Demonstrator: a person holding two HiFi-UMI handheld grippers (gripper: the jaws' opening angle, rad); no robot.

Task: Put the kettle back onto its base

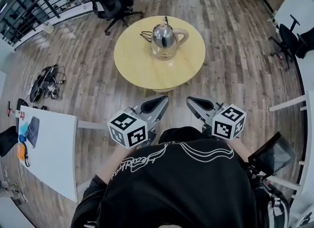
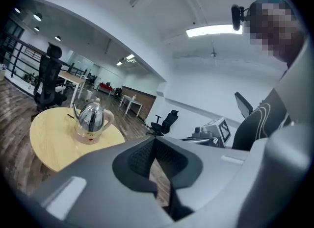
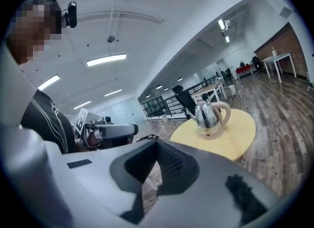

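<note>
Head view shows the left gripper (image 1: 161, 100) pressed shut with nothing in it, close to the person. The kettle (image 1: 163, 37) stands upright on the round bench (image 1: 132, 60), far ahead and well apart from both grippers. It looks to sit on its pale base (image 1: 164, 54) already. It is shiny metal, so I think it is hard and slippery, and maybe heavy if it is full. The handle (image 1: 183, 36) on its right side looks like the best place to hold. The right gripper (image 1: 192, 101) is shut and empty too.
</note>
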